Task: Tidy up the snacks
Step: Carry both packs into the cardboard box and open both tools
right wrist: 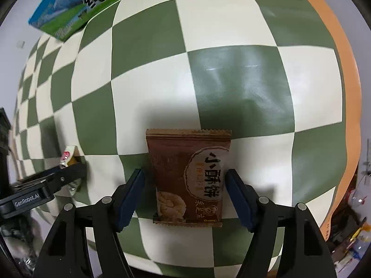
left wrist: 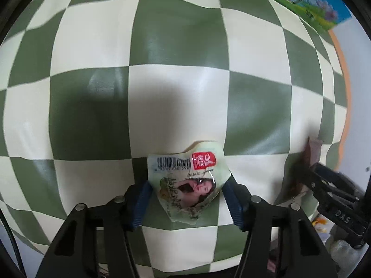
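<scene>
Two snack packets at your grippers, over the checked cloth.

Your left gripper is clamped on the pale green packet. Your right gripper stands apart around the brown biscuit packet, which lies flat on the cloth, pads not touching.

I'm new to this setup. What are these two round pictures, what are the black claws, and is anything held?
Each picture comes from a fisheye camera on a hand-held gripper, looking along its two fingers at a checked tablecloth. A person carries one gripper per hand. The left gripper pinches a pale green snack packet. The right gripper straddles a brown biscuit packet lying on the cloth; its pads stand clear of it, so it is not gripped. A blue and green carton lies at the far edge.
</scene>
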